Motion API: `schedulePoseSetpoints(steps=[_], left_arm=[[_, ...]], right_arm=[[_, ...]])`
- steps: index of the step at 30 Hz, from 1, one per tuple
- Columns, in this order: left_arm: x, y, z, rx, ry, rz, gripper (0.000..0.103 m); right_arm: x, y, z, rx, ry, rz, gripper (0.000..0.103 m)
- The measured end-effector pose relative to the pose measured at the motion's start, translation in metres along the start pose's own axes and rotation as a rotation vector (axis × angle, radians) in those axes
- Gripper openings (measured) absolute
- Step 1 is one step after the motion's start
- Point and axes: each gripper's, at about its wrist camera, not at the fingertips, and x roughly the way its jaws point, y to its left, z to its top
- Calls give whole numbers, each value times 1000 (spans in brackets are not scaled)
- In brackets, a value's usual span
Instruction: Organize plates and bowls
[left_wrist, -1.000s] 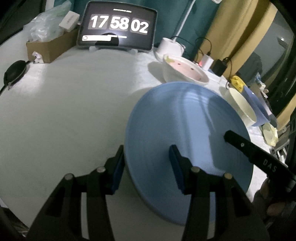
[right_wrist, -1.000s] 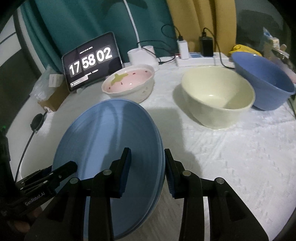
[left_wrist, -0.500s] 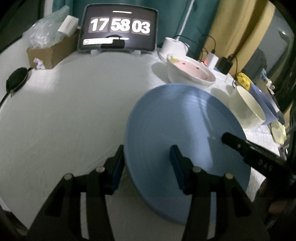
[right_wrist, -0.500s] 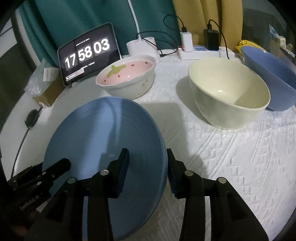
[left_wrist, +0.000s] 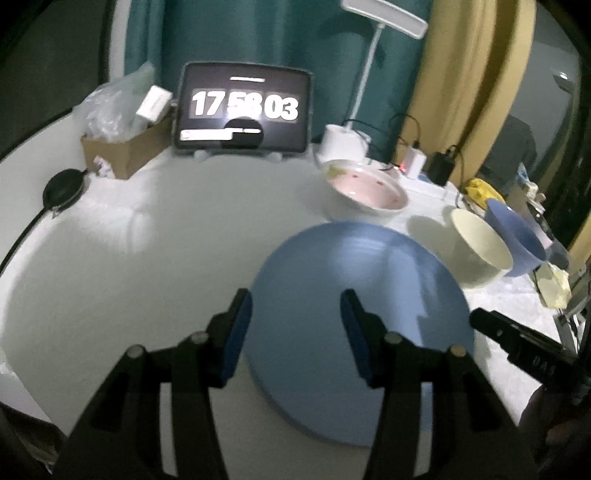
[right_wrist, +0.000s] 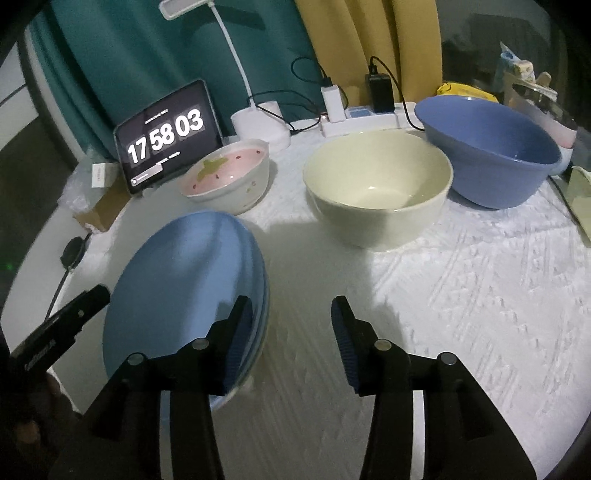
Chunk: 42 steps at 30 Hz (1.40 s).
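From the left wrist view, a black round pad (left_wrist: 62, 189) lies at the far left of the white counter (left_wrist: 147, 258), with a cardboard box (left_wrist: 122, 155) and a tablet clock (left_wrist: 243, 110) behind it at the upper middle. The left gripper (left_wrist: 295, 334) stands released at the lower centre, its blue pads apart; the rim of the blue plate (left_wrist: 369, 295) lies between them but neither pad presses on it. The plate rests flat on the counter, right of centre. Behind it sits the pink strawberry bowl (left_wrist: 365, 192), and further right the cream bowl (left_wrist: 480, 251) and the blue bowl (left_wrist: 517, 240) stand just beside each other.

In the right wrist view the plate (right_wrist: 177, 288) lies at the lower left, with a second rim showing under its edge. The right gripper (right_wrist: 291, 332) is opening, its left pad over the plate's right edge, only bare cloth between the fingers. The cream bowl (right_wrist: 376, 192) sits upper centre, the blue bowl (right_wrist: 491, 155) at upper right
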Motion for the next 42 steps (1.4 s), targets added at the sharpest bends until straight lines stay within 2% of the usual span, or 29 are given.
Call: schedulePoseSetpoints(steps=[6, 13, 20, 30, 42], left_arm=[[-8, -23, -4, 45, -4, -16, 51], [-16, -49, -6, 87, -13, -42, 51], [-17, -82, -8, 148, -7, -72, 51], [-19, -124, -4, 222, -19, -107, 51], [-5, -173, 2, 269, -21, -171, 51]], right_arm=[[-24, -18, -5, 23, -46, 8, 46], [-45, -62, -7, 92, -91, -67, 46], [-58, -97, -14, 155, -109, -104, 46], [-72, -129, -15, 195, -139, -104, 46], [-76, -157, 10, 200, -166, -93, 46]])
